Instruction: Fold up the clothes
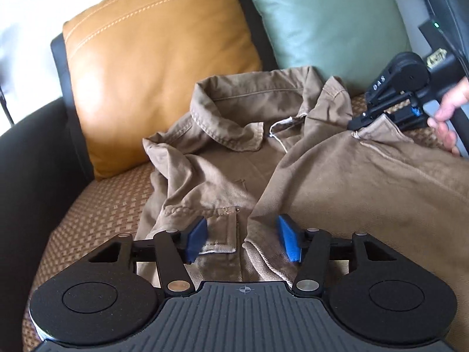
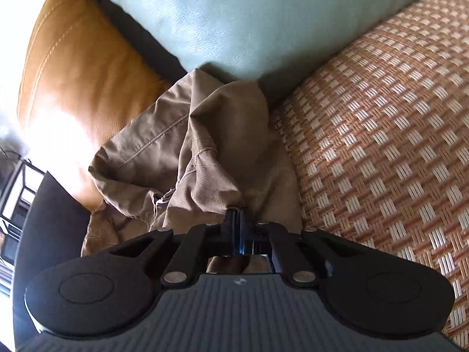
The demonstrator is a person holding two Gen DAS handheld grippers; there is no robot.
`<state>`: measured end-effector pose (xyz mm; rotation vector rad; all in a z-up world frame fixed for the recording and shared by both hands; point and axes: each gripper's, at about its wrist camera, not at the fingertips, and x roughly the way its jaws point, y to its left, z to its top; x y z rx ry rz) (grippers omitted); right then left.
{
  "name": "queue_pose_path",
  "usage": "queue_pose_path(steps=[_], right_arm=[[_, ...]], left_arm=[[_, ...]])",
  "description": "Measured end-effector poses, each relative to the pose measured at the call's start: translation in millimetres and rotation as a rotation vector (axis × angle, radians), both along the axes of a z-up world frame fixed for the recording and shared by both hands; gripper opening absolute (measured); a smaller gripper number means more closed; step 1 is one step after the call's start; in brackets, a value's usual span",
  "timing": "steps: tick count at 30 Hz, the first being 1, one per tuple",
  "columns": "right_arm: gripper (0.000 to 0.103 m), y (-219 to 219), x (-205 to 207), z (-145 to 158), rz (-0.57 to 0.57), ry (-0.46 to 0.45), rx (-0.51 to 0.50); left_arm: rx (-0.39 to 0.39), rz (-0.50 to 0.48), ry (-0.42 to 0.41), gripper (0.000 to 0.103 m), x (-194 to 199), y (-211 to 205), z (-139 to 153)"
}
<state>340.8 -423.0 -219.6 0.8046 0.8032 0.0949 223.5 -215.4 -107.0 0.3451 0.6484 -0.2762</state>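
While my right gripper (image 2: 239, 220) is pinched tight on a fold of the jacket (image 2: 187, 152), my left gripper (image 1: 240, 239) hangs with its blue pads (image 1: 195, 239) apart and nothing between them.

Just beyond and below the left pads lies the jacket's front, a pocket flap (image 1: 217, 226) under the left one and the overlapping front edge under the right one. Further ahead of this gripper the cloth runs away to the collar (image 1: 231, 114), so the jacket's long axis points straight out along the fingers. The right gripper, seen from the left wrist, sits far ahead and to the right, by a sleeve end or corner, with a hand (image 1: 448, 111) behind it. I judge the left gripper nearer the hem, the right nearer the collar end.

Past the collar stand an orange cushion (image 1: 158, 58) and a green cushion (image 1: 331, 20); a woven mat (image 1: 96, 211) lies under everything.

Hidden: the hem, beneath the left gripper's body, and the jacket's right side, cut off. Which part the right gripper grips I cannot tell for certain.
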Motion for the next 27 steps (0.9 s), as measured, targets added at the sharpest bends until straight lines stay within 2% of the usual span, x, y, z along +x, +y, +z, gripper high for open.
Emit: queue_pose_path(steps=[1, 2, 5, 7, 8, 11, 13, 14, 16, 19, 21, 23, 25, 27], right_arm=[[0.006, 0, 0, 5, -0.003, 0.004, -0.005], [0.016, 0, -3, 14, -0.003, -0.001, -0.019], [0.025, -4, -20, 48, 0.001, -0.1, -0.048], [0.034, -7, -34, 63, 0.055, -0.132, -0.025], [0.042, -5, -41, 68, 0.084, -0.129, -0.036], [0.054, 8, -52, 67, 0.151, -0.093, -0.071], [0.056, 20, -58, 61, 0.191, -0.061, -0.094], [0.049, 25, -58, 54, 0.209, -0.041, -0.105], [0.023, 35, -57, 44, 0.212, 0.036, -0.169], [0.025, 34, -56, 59, 0.163, 0.056, -0.182], [0.029, 44, -59, 91, 0.166, -0.046, -0.301], [0.048, 60, -56, 117, 0.232, -0.141, -0.283], [0.054, 88, -43, 128, 0.33, -0.16, -0.233], [0.054, 122, -30, 127, 0.429, -0.154, -0.225]], left_arm=[[-0.034, 0.008, 0.019, 0.07, -1, 7, 9], [-0.069, 0.025, 0.019, 0.072, -5, 17, 20], [-0.139, 0.089, -0.009, 0.081, -17, 46, 48], [-0.161, 0.123, 0.003, 0.081, -21, 59, 57], [-0.171, 0.138, 0.014, 0.081, -22, 64, 58], [-0.19, 0.186, 0.039, 0.081, -26, 73, 57], [-0.191, 0.19, 0.051, 0.081, -32, 76, 54], [-0.177, 0.189, 0.052, 0.081, -35, 76, 53], [-0.159, 0.191, 0.04, 0.081, -40, 82, 54], [-0.161, 0.213, 0.017, 0.084, -42, 96, 56], [-0.17, 0.247, 0.019, 0.085, -37, 106, 55], [-0.19, 0.279, 0.041, 0.085, -29, 114, 53], [-0.193, 0.295, 0.052, 0.085, -26, 117, 49], [-0.18, 0.29, 0.06, 0.085, -30, 120, 44]])
